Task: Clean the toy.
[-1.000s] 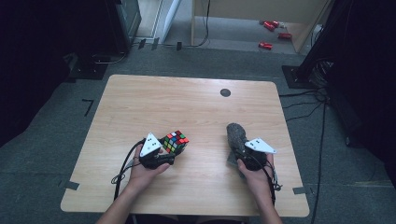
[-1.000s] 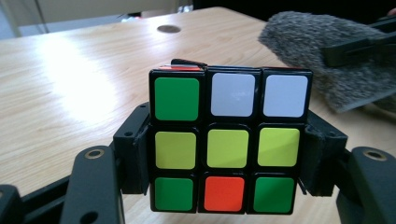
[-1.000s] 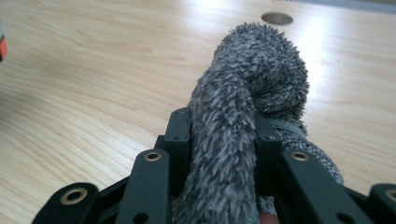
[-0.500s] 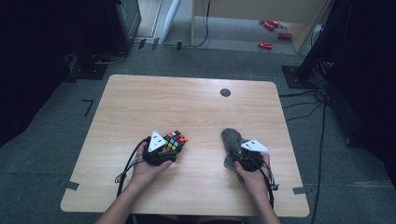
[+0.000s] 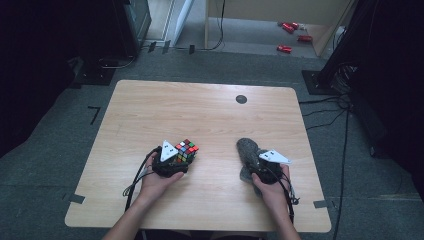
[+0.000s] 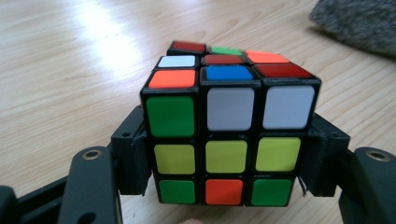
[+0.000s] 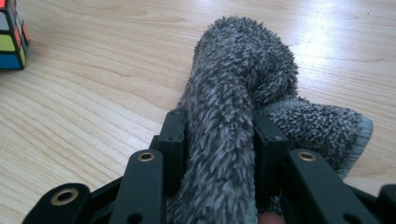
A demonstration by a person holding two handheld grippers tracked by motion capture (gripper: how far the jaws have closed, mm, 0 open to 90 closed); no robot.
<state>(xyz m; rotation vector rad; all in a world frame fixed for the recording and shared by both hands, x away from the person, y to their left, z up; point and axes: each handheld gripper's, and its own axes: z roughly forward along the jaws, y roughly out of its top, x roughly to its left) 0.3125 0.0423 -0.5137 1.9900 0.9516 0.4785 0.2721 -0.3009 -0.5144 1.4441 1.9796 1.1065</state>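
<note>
left hand-held gripper point(image 6: 219, 186): clamped on the puzzle cube point(image 6: 229, 126), one jaw on each side face. In the high view the cube point(image 5: 186, 151) sits lower left of centre of the frame, just ahead of the left hand-held gripper point(image 5: 175, 162).

right hand-held gripper point(image 7: 217, 154): pinching a bunched fold of the grey fuzzy cloth point(image 7: 243, 93). High view has the cloth point(image 5: 247, 152) lower right of centre, right in front of the right hand-held gripper point(image 5: 257, 167).

done so far: both things are picked and gripped, one per hand, so the grabbing part looks finished.

still to go: cloth and cube are well apart on the tabletop point(image 5: 200, 110). My guess is the cloth is meant to wipe the cube, and that hasn't started.

lifted or not: can't tell whether the cube rests on the wood (its underside is hidden). The cloth's loose end lies on the wood.
</note>
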